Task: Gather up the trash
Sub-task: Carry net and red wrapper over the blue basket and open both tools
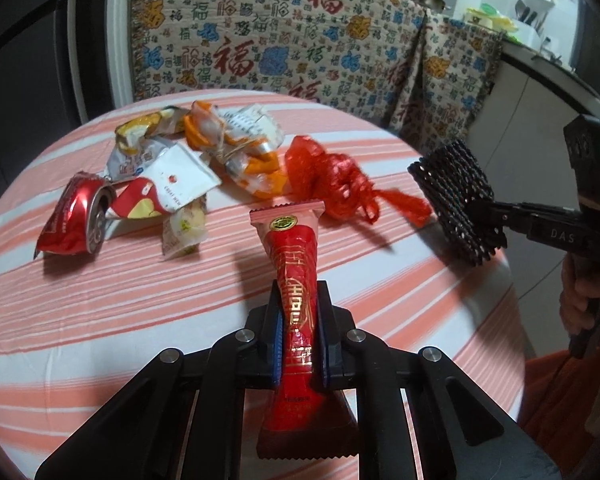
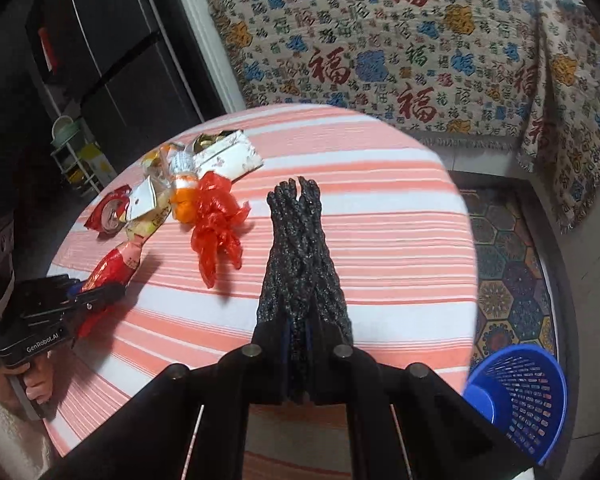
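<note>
Red wrapper [image 1: 298,312] clamped in left gripper [image 1: 299,320], black foam net [image 2: 300,264] pinched in right gripper [image 2: 298,344]

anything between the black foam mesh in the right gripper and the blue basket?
Nothing visible. The right gripper is shut on the black foam mesh sleeve over the striped round table; the blue plastic basket sits open on the floor past the table's edge.

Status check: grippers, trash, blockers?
Left gripper shut on red wrapper. Right gripper shut on black mesh. Blue bin on floor, right. Pile remains; nothing blocking.
</note>
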{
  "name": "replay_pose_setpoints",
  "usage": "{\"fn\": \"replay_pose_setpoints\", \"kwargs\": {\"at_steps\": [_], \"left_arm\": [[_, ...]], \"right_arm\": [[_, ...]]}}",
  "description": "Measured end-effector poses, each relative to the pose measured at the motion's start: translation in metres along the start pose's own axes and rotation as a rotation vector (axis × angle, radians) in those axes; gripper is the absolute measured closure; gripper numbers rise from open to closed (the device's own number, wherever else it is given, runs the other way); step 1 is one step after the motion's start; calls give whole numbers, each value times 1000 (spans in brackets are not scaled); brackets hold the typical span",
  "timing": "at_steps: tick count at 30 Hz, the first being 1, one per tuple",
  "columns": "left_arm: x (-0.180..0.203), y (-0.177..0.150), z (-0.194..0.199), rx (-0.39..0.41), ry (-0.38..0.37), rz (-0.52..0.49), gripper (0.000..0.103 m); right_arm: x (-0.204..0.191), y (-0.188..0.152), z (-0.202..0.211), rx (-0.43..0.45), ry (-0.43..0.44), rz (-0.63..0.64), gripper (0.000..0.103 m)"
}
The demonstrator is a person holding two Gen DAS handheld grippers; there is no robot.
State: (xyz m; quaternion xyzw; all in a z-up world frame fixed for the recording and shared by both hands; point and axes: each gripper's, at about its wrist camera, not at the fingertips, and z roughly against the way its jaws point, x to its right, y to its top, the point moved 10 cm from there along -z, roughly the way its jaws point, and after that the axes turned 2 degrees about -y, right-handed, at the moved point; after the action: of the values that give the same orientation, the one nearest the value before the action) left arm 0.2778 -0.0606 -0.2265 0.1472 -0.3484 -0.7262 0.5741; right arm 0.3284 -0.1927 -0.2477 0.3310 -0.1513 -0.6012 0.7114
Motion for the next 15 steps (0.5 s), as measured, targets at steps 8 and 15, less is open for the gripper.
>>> {"fn": "replay_pose_setpoints", "kwargs": {"at_steps": [8, 15], "left_arm": [[55, 15, 6, 39, -67, -24, 92], [133, 26, 0, 44, -156, -69, 92]], "right_arm": [[28, 2, 45, 83, -7, -50, 97], [78, -13, 86, 122, -72, -109, 97]]}}
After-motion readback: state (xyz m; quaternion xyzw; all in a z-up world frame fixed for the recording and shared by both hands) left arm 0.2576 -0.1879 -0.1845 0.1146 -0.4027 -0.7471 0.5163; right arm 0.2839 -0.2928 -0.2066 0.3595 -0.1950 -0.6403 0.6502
